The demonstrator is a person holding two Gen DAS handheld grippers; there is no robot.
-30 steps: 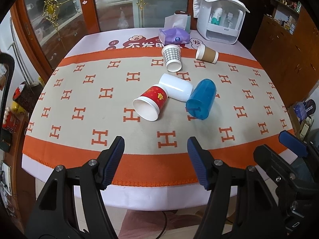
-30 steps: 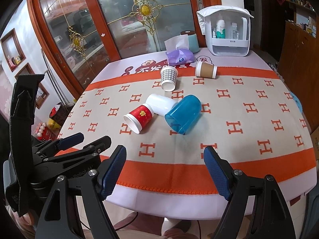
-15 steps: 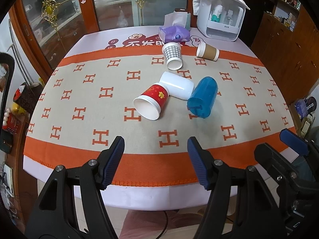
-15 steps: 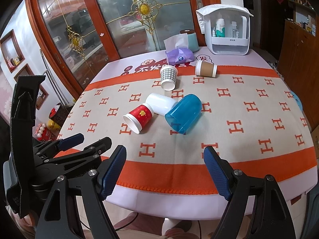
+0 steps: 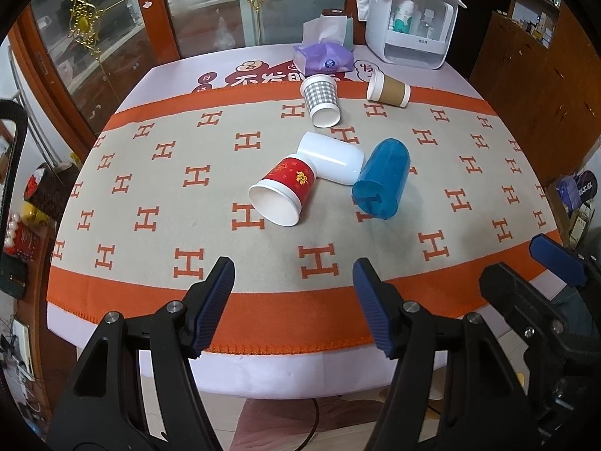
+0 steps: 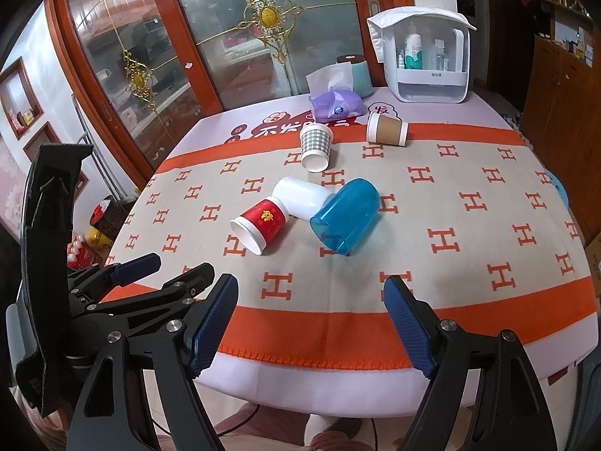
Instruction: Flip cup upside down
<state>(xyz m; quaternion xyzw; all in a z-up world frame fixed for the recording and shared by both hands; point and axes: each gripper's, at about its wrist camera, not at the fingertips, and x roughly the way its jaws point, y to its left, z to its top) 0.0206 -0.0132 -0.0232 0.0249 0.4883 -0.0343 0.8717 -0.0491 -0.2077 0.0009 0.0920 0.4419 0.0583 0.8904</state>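
Note:
Several cups lie on their sides on the table: a red paper cup (image 5: pixel 283 189) (image 6: pixel 261 223), a white cup (image 5: pixel 332 158) (image 6: pixel 300 197), a blue plastic cup (image 5: pixel 381 184) (image 6: pixel 345 221), a checked cup (image 5: pixel 321 99) (image 6: pixel 315 146) and a brown paper cup (image 5: pixel 388 91) (image 6: pixel 387 129). My left gripper (image 5: pixel 293 304) is open and empty at the table's near edge. My right gripper (image 6: pixel 310 325) is open and empty, also at the near edge, to the right of the left one.
The table carries an orange and beige cloth (image 5: pixel 210 173) with an H pattern. A purple tissue pack (image 5: pixel 323 60) and a white organiser box (image 5: pixel 409 26) stand at the back. A glass door with a wooden frame is behind the table. A wooden cabinet (image 5: pixel 526 75) is at the right.
Both grippers have edged slightly forward toward the table. The cups have not moved.

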